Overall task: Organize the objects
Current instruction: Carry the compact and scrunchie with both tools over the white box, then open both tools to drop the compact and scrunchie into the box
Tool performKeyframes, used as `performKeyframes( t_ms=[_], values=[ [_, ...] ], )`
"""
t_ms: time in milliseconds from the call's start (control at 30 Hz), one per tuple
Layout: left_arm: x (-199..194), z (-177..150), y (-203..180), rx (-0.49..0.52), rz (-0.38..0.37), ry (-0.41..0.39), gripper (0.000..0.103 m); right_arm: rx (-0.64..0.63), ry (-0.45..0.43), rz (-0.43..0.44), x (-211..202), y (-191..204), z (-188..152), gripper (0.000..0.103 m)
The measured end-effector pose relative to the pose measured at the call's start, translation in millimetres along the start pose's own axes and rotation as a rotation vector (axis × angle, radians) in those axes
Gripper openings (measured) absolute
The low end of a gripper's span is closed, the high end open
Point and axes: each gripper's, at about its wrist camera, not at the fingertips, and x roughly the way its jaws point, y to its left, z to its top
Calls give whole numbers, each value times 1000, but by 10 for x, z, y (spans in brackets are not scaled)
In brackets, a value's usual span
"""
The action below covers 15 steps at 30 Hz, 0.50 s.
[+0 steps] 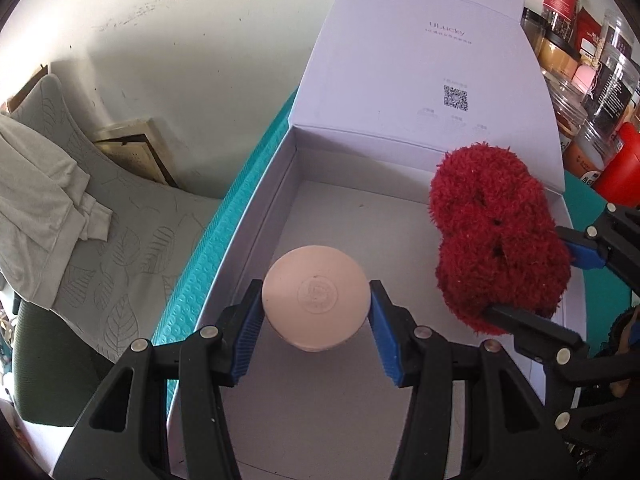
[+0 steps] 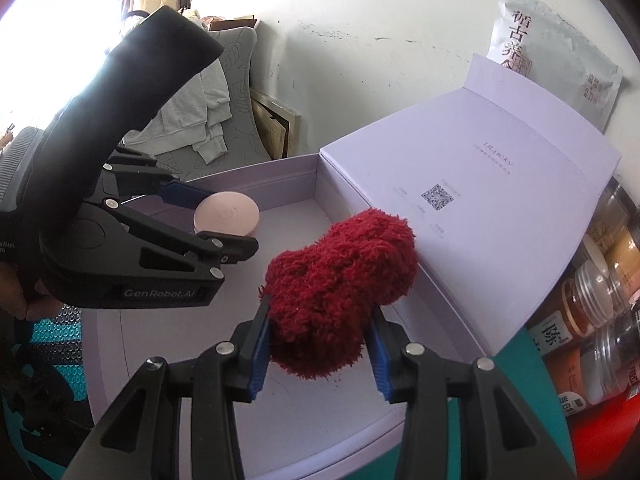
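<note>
— Teal, bubble-textured matting [image 1: 224, 216] covers the surface under a pale lilac box [image 1: 260, 216], its hinged lid [image 1: 420, 60] thrown back toward the upper right of the left wrist frame. What is the room?

— A scuffed white wall [image 1: 180, 40] fills the upper left, with a grey leaf-patterned cushion [image 1: 116, 216] and crumpled pale cloth [image 1: 36, 200] at the left edge. Clear jars [image 1: 600, 92] crowd the far right (too many overlap to count), and a silver pouch [image 2: 560, 52] leans on the wall at the upper right of the right wrist frame.

— And the count?

— One box, one round pink soap [image 1: 316, 304], one fluffy red bundle [image 2: 340, 292], two grippers.

— Their state?

— Left gripper [image 1: 316, 320], at lower centre, is clamped partway closed on the soap's sides, holding it over the box floor. Right gripper [image 2: 320, 344] is pinched partway closed on the red bundle, over the box near its right wall. A hand [image 2: 20, 292] shows at the left edge of the right wrist frame.
</note>
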Motion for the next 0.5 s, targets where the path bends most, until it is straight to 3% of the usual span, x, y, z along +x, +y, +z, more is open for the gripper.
performKeyframes(
  t_ms=[200, 333, 500],
  values=[
    [120, -6, -26, -1, 6, 19, 49, 16, 10, 6, 34, -22, -16, 44],
    [83, -15, 1, -37, -2, 7, 50, 28, 32, -12, 66, -46, -4, 53],
    [-5, -37, -7, -24, 21, -8, 63, 31, 42, -46, -1, -46, -11, 57]
  ],
)
